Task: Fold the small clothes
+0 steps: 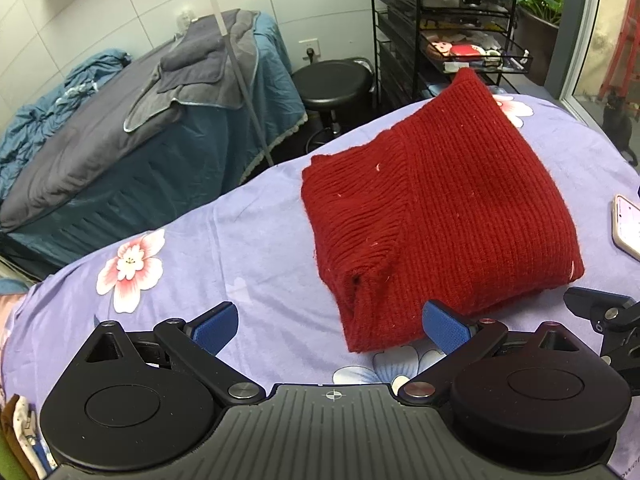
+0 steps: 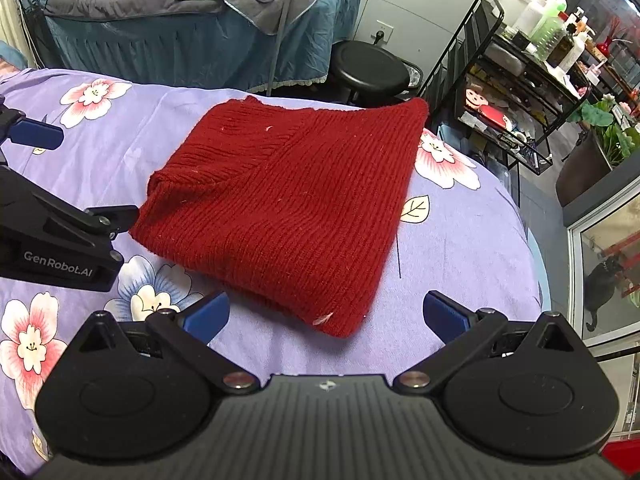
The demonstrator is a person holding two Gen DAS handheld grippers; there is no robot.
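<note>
A red knitted garment lies folded into a thick block on the purple flowered sheet. It also shows in the right wrist view. My left gripper is open and empty, its blue pads just short of the garment's near left corner. My right gripper is open and empty, its pads on either side of the garment's near right corner, apart from it. The left gripper's body shows at the left of the right wrist view.
A phone lies on the sheet right of the garment. Beyond the bed edge stand a black stool, a wire shelf cart and another bed with grey and blue covers. A black cat sits behind glass.
</note>
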